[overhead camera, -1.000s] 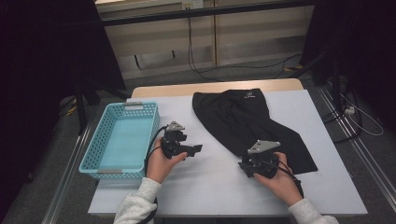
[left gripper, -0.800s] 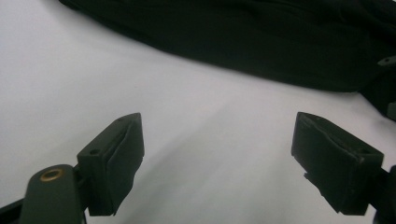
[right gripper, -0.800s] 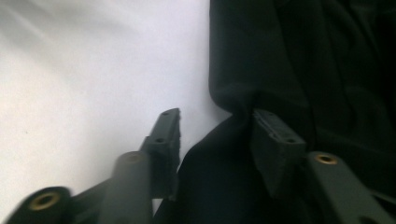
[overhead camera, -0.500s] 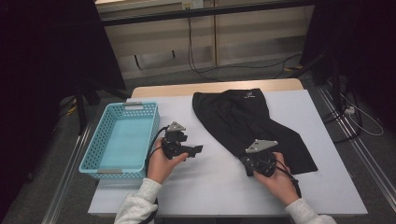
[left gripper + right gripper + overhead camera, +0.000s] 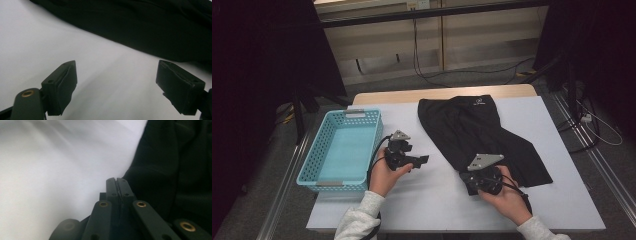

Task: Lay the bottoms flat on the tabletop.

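Table [image 5: 422, 200] first, white-topped, carrying everything; blue basket [image 5: 343, 150] sits just outboard of my left gripper [image 5: 422, 160], w/ nothing in it as far as the high view shows; black shorts [image 5: 482, 135] lie spread flat ahead of and between my two sets of fingers, waistband end far from me, leg hems nearer my right gripper [image 5: 469, 182].

Handling, as I judge it: cloth is light, limp, no stiffness at all; it'll drape and slide rather than lift as one piece; prob. a bit slick, thin sports fabric; not fragile. Best hold is an edge or corner, hem or waistband, where the layers are doubled and my pads get a real bite; pinching mid-panel would likely just bunch it.

Fingers: left ones stand wide apart, nothing between them, bare table under the gap, hem of the shorts [image 5: 150, 30] just beyond the tips; right ones are pressed together, tips right at the near edge of the shorts [image 5: 175, 170]; whether any cloth is caught in that pinch, can't tell.

Views: high view gives whole layout, basket vs. garment, both hands; left gripper view gives the open gap that the high view blurs; right gripper view shows the closed tips [image 5: 116, 185] against the fabric edge, too small to read from above.
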Motion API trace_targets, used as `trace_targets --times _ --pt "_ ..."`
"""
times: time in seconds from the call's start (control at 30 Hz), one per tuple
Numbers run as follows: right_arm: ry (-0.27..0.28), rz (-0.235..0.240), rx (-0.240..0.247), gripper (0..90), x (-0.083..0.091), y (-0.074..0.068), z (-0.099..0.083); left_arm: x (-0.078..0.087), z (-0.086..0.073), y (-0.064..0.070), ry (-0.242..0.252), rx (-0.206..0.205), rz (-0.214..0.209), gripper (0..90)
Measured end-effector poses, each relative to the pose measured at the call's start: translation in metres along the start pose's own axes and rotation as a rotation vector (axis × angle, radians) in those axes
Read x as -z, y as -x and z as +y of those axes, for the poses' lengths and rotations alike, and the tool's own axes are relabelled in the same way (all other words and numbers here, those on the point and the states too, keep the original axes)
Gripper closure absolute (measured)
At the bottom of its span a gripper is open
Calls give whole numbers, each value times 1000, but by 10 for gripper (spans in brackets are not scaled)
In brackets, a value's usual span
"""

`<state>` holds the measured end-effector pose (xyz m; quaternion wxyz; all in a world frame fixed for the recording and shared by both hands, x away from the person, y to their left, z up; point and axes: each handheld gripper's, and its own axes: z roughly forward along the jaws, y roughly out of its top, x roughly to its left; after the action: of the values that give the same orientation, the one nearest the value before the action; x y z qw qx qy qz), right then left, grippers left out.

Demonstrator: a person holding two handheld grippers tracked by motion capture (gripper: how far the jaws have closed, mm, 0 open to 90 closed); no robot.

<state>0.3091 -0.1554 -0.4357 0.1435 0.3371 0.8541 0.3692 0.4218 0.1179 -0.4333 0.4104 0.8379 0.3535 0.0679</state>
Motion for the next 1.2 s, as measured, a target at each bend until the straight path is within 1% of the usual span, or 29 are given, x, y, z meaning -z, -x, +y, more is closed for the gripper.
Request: trace_targets --times 0.07,0.1,0.13,0.17,0.23,0.27,0.3,0.37,0.43,0.53,0.57,0.6,0.67,0.73,0.83,0.87,0.93,0.97,1.0,1.03,1.07,1.1,1.13,1.17,1.2 --pt "-3 30 11 870 -3 -5 1 0 0 0 0 0 1 170" --pt "-10 32 25 847 -4 -8 2 0 0 0 0 -1 2 170" --pt "-14 35 35 807 -5 -9 2 0 0 1 0 -1 0 170" --pt "-8 23 36 751 -4 -9 2 -1 0 1 -4 1 -5 170" --pt "17 -17 12 681 0 -3 2 -2 0 2 1 -2 -6 170" --pt "29 -38 -13 619 3 2 2 -2 0 2 -2 -3 -7 170" --pt "42 -64 -39 580 7 7 0 -2 0 2 -4 -7 -4 170" --pt "61 -97 -80 536 12 18 -5 -2 0 2 -4 -5 -5 170" --pt "62 -113 -115 526 15 26 -10 -2 0 2 -4 -4 -6 170" --pt "49 -130 -135 496 14 33 -15 -5 -1 3 -1 -1 -9 170" --pt "45 -133 -143 488 13 34 -16 -5 -1 4 -4 0 -14 170" --pt "44 -133 -143 488 12 34 -16 -6 -1 4 -9 -7 -13 170" --pt "47 -122 -136 488 11 31 -15 -6 -1 4 -9 -6 -14 170" --pt "55 -107 -112 488 7 24 -10 -5 0 3 -5 -1 -15 170" --pt "49 -74 -61 496 -4 10 -2 -4 -1 2 2 6 -8 170" --pt "43 -67 -41 496 -8 7 0 -4 -1 2 2 3 -6 170" --pt "23 -74 -33 500 -17 1 4 -4 -1 2 4 6 -7 170" --pt "1 -89 -30 517 -23 1 5 -4 -1 1 1 6 -9 170" --pt "-30 -113 -11 560 -28 0 4 -3 -1 1 1 6 -9 170" --pt "-42 -124 -10 601 -31 1 3 -3 -1 1 6 8 -7 170" --pt "-29 -103 -48 694 -32 4 3 -3 -1 1 8 7 -8 170" --pt "-27 -91 -65 840 -31 7 2 -2 -1 1 7 7 -10 170" --pt "-40 -113 -48 883 -30 9 2 -2 0 0 7 7 -10 170" --pt "-40 -112 -62 892 -30 12 2 -2 -1 0 8 8 -7 170" --pt "-37 -95 -88 898 -29 15 1 -2 -1 1 8 12 -7 170"
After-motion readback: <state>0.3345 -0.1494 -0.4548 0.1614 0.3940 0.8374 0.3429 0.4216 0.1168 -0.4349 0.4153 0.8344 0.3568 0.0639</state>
